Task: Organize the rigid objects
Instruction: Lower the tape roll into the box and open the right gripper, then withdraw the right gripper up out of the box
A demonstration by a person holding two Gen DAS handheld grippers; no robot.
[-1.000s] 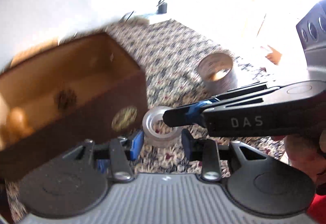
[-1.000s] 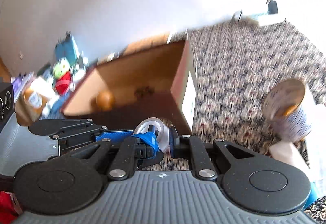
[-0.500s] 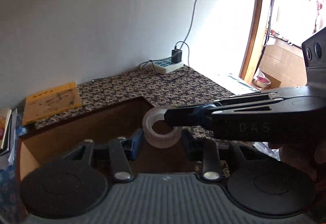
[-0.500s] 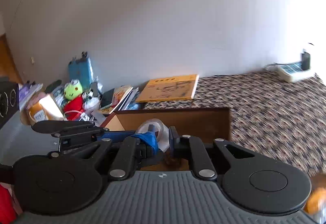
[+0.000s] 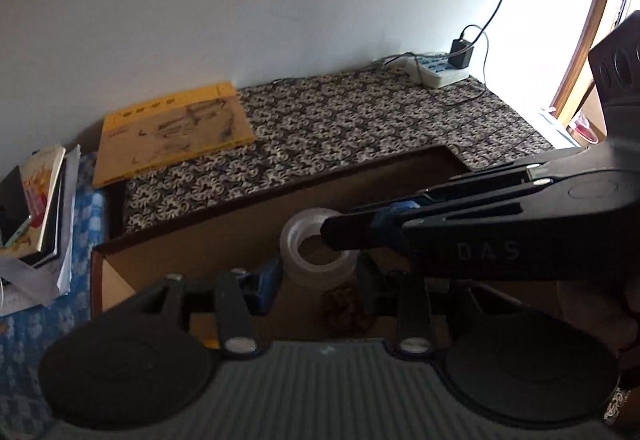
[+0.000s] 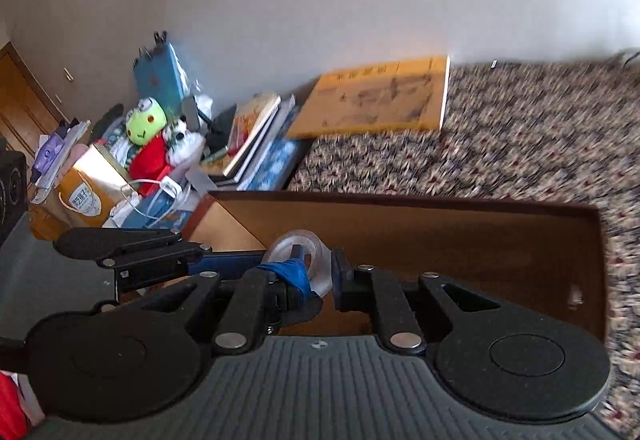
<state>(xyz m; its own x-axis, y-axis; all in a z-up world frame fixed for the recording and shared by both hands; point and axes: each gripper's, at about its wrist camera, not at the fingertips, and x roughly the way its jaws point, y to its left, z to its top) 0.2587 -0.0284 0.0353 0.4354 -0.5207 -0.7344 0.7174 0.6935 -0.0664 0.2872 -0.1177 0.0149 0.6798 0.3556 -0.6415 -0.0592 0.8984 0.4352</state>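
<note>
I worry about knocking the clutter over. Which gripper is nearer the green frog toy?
Left. The left gripper reaches in from the frog toy's side of the box; the right gripper comes from farther right. Both clamp the tape roll.

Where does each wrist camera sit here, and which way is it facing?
Left wrist: mounted on the left gripper, looking down past its fingers at the tape roll, the open brown box and the yellow book; the right gripper reaches in from the right.
Right wrist: mounted on the right gripper, looking down into the box, with toys beyond; the left gripper reaches in from the left.
Shared: tape roll, box, book, both grippers.
</note>
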